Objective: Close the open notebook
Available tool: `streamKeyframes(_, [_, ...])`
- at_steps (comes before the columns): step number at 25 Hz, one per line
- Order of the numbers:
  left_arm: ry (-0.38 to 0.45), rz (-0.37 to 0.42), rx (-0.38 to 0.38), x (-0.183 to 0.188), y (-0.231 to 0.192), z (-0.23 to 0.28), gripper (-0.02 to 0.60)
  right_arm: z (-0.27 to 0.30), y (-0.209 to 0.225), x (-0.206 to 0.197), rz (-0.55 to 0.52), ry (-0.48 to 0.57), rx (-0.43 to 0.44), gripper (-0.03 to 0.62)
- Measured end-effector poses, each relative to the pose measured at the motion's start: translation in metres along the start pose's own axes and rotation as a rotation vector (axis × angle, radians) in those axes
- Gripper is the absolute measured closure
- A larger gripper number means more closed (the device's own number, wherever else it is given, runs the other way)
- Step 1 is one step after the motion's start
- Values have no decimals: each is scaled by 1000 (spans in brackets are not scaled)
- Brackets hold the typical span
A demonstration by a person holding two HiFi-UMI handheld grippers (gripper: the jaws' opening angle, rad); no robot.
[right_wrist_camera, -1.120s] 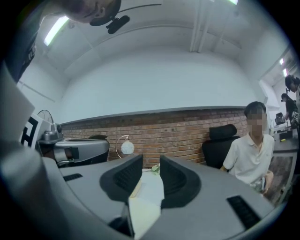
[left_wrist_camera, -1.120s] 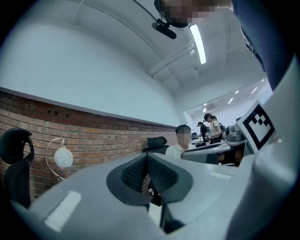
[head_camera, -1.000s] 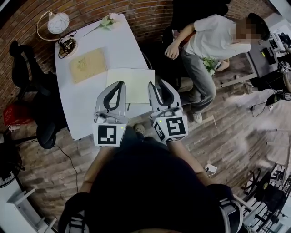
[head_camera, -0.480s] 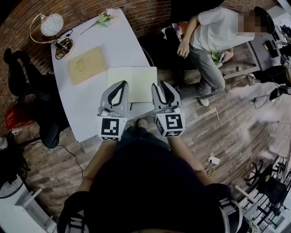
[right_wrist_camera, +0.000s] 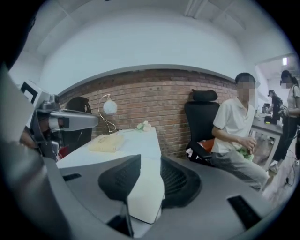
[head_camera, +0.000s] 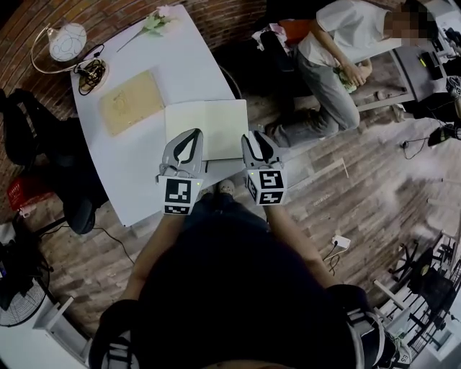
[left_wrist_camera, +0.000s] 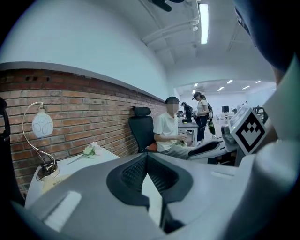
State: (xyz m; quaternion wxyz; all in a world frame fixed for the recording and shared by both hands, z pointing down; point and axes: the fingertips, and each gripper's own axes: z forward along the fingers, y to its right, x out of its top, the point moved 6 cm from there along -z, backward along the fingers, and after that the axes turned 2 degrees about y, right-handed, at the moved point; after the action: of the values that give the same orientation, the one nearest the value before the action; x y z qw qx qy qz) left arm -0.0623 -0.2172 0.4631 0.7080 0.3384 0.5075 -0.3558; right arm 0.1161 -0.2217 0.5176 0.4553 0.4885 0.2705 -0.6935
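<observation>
The open notebook (head_camera: 209, 122) lies flat with cream pages up, near the front edge of the white table (head_camera: 130, 169). My left gripper (head_camera: 191, 135) hangs over the near part of its left page, with the tips touching and nothing between them. My right gripper (head_camera: 253, 137) is at the notebook's right edge. Its jaws have just been opening and now stand apart with nothing between them. In the right gripper view the cream page of the notebook (right_wrist_camera: 145, 192) shows through the gap of the right gripper (right_wrist_camera: 151, 159). In the left gripper view the left gripper's (left_wrist_camera: 146, 154) tips meet.
A tan pad (head_camera: 132, 101) lies behind the notebook on the left, with a globe lamp (head_camera: 59, 42) and a flower (head_camera: 153, 21) at the far end. A person (head_camera: 338, 50) sits right of the table. A black chair (head_camera: 43, 137) stands on its left.
Both grippers have sunk toward the table and now sit closer to the notebook's near edge. The right jaws stand wider apart than before.
</observation>
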Motion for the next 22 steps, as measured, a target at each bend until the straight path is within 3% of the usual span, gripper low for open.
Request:
streamKeyframes(8, [-80,-2,-59,-26,9,23,586,17,22,-40,43,-123,-30,474])
streamKeyframes(16, [-118,-21,-67,-36,5,36,586,36,28,-68,101,-256,10,456])
streamKeyframes(22, [-136,-27,-68,-40,3,41,586,45,43,-80,202,-312,-16,445])
